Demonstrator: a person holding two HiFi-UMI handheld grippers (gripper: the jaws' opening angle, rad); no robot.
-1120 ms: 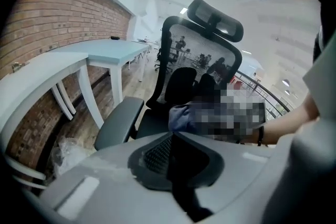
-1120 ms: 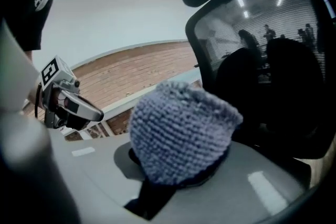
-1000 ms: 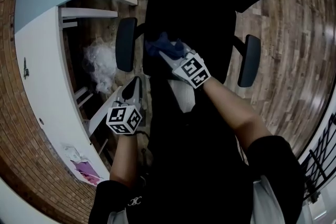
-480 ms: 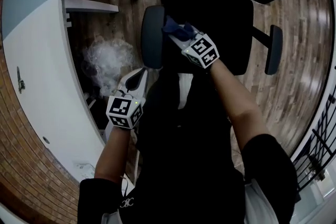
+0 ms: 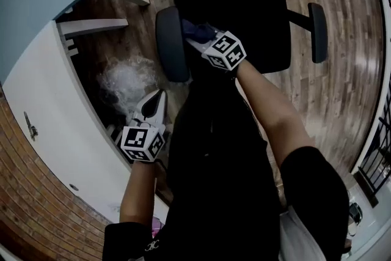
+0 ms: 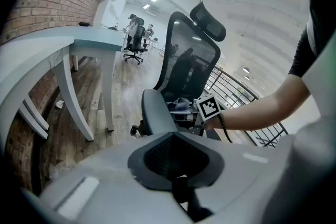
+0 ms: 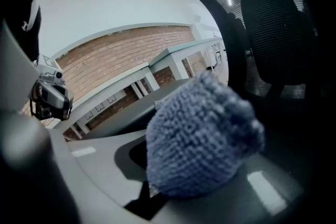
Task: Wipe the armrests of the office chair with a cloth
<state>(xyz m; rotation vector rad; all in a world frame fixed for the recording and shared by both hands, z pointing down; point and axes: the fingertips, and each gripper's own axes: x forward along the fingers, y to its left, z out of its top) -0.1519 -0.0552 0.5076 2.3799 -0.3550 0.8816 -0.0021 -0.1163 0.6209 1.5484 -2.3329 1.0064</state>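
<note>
Now cloth [image 5: 197,29] nearer the armrest [image 5: 170,44].

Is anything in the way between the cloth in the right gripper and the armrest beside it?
Nothing visible does. The right gripper holds the blue cloth right beside the dark armrest, with no object between them; whether they touch cannot be told.

blue cloth [image 7: 202,136], grey armrest [image 5: 171,44], black chair [image 6: 191,60]

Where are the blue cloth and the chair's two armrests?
blue cloth [image 7: 202,136], right gripper view, middle of the bunched cloth.
armrest by the cloth [image 5: 170,52], head view, middle of its pad.
other armrest [image 5: 317,32], head view, middle of its pad.
</note>
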